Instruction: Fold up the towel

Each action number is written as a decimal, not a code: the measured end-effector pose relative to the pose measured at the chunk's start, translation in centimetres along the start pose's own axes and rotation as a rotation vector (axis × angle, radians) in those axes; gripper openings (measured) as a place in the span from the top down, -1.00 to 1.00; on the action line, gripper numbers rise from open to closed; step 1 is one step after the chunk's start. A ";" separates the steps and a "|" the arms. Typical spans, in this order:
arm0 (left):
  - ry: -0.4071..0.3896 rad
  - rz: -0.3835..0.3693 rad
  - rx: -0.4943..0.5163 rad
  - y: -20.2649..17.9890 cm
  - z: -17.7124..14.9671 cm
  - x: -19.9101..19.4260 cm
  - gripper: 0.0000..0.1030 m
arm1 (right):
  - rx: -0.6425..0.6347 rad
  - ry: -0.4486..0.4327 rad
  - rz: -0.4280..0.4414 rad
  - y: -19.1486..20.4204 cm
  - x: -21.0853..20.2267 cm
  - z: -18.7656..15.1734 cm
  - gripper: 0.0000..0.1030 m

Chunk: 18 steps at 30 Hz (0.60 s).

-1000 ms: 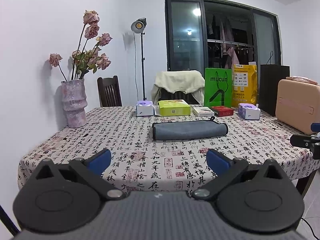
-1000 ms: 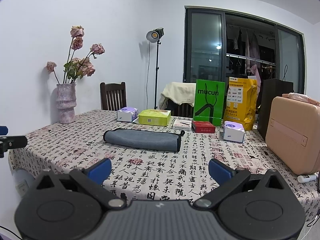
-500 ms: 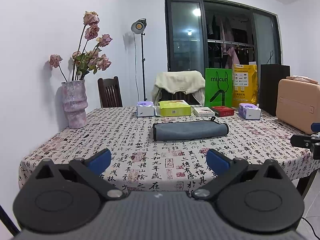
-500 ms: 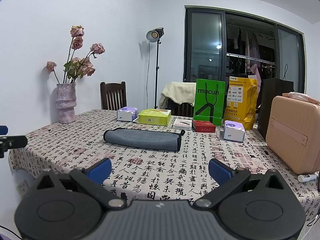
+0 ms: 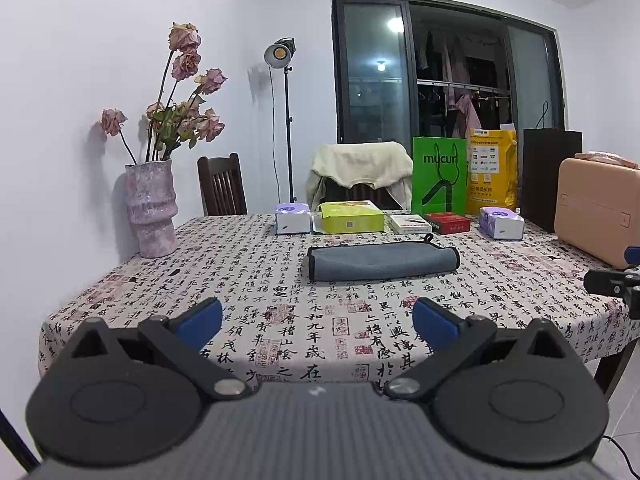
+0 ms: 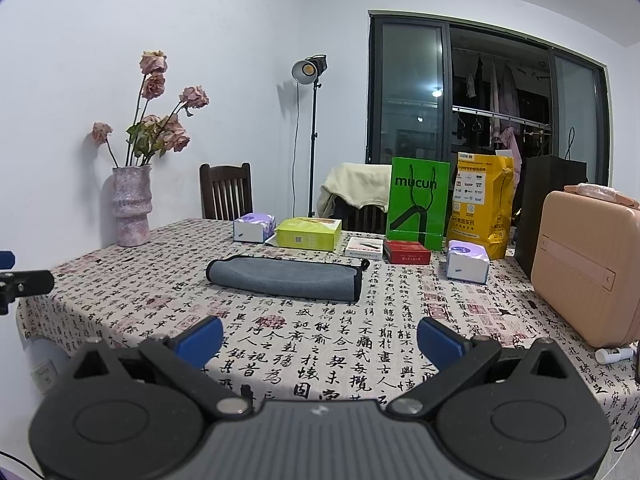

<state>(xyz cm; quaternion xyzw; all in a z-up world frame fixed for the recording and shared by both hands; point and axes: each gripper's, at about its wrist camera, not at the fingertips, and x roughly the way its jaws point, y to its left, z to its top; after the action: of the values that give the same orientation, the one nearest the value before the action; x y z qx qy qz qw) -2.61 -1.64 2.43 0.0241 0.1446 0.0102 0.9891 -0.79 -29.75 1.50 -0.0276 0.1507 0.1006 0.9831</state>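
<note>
1. Far left on the desk point(image 5: 248, 280): pink vase point(image 5: 151, 209) of dried roses, against the wall.
2. Left gripper point(image 5: 317, 322): jaws wide, holding nothing, short of the near desk edge.
3. Mid-desk: grey towel point(image 5: 382, 262), already folded into a long band, flat, well apart from both grippers.
4. Right gripper point(image 6: 320, 338): jaws wide, holding nothing.
5. Far right: peach case point(image 6: 588, 264) standing near the desk edge.

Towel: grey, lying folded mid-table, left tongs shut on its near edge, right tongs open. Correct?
Not quite. The left tongs are open too and hang short of the towel, touching nothing, as the left wrist view shows. The rest holds: grey, folded, mid-table, right tongs open.
</note>
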 end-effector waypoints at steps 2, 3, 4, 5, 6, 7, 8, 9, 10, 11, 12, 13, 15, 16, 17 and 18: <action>-0.005 0.001 0.004 0.0 0.0 0.0 -1.00 | 0.000 0.001 0.000 0.0 0.0 0.0 -1.00; -0.005 0.000 0.004 0.0 0.0 0.0 -1.00 | 0.001 0.001 0.000 0.0 0.0 0.0 -1.00; -0.005 0.001 0.004 0.0 0.0 0.0 -1.00 | 0.001 0.000 0.000 0.0 0.0 0.0 -1.00; -0.005 0.001 0.005 -0.1 -0.1 0.0 -1.00 | 0.000 0.001 0.000 0.0 0.0 0.0 -1.00; -0.005 0.001 0.005 -0.1 -0.1 0.0 -1.00 | 0.000 0.000 0.000 0.0 0.0 0.0 -1.00; -0.005 0.001 0.004 -0.1 -0.1 0.0 -1.00 | 0.000 0.000 0.000 0.0 0.0 0.0 -1.00; -0.006 0.001 0.004 -0.1 0.0 0.0 -1.00 | 0.000 0.000 0.000 0.0 0.0 0.0 -1.00; -0.006 0.001 0.004 -0.1 0.0 0.0 -1.00 | 0.001 0.001 0.000 0.0 0.0 0.0 -1.00; -0.007 0.000 0.005 -0.1 -0.1 0.0 -1.00 | 0.000 0.000 0.000 0.0 0.0 0.0 -1.00; -0.007 0.000 0.005 -0.1 0.0 0.0 -1.00 | 0.000 0.001 -0.001 0.0 0.0 0.0 -1.00; -0.007 0.001 0.005 -0.1 0.0 0.0 -1.00 | 0.001 0.000 0.000 0.0 0.0 0.0 -1.00; -0.006 0.001 0.005 -0.1 0.0 0.0 -1.00 | 0.001 0.000 0.001 0.0 0.0 0.0 -1.00; -0.007 0.000 0.006 -0.1 0.0 0.0 -1.00 | 0.000 0.001 0.000 0.0 0.0 0.0 -1.00; -0.007 0.000 0.005 -0.1 0.0 0.0 -1.00 | 0.000 0.000 0.000 0.0 0.0 0.0 -1.00; -0.007 0.000 0.006 -0.1 0.0 0.0 -1.00 | 0.000 0.000 0.000 0.0 0.0 0.0 -1.00; -0.008 0.000 0.007 -0.1 0.0 0.0 -1.00 | 0.000 0.000 0.000 0.0 0.0 0.0 -1.00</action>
<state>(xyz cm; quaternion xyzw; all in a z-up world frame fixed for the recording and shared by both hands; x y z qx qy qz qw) -2.61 -1.75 2.40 0.0276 0.1406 0.0095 0.9896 -0.78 -29.75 1.50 -0.0275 0.1508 0.1007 0.9830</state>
